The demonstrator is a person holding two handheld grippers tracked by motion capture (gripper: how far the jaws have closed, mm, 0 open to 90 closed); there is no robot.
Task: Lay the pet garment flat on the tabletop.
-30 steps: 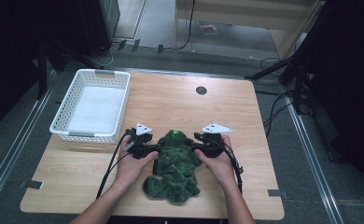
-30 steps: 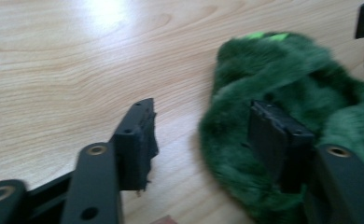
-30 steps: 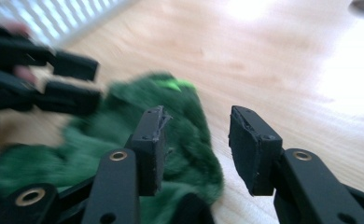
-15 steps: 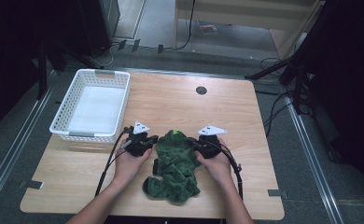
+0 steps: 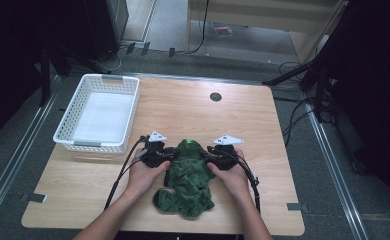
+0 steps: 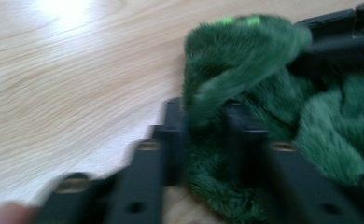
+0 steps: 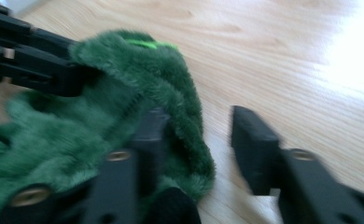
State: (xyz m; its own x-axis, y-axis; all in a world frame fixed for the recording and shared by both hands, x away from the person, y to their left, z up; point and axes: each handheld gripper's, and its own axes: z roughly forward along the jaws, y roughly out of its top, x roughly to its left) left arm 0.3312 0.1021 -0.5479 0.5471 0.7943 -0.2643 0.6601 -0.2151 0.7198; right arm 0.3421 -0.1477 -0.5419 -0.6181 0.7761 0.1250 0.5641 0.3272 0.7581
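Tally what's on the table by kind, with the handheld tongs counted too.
Green plush cloth: 1
White basket: 1
Tongs, left and right: 2
Total: 4

The left gripper (image 6: 203, 126) has its two black jaws on either side of a fold of fuzzy green cloth (image 6: 264, 93), apparently pinching it, though blur makes the contact hard to judge; they have just been opening. Another gripper (image 6: 343, 32) reaches into the cloth's far edge. Beneath lies a pale wooden table (image 6: 77, 70).
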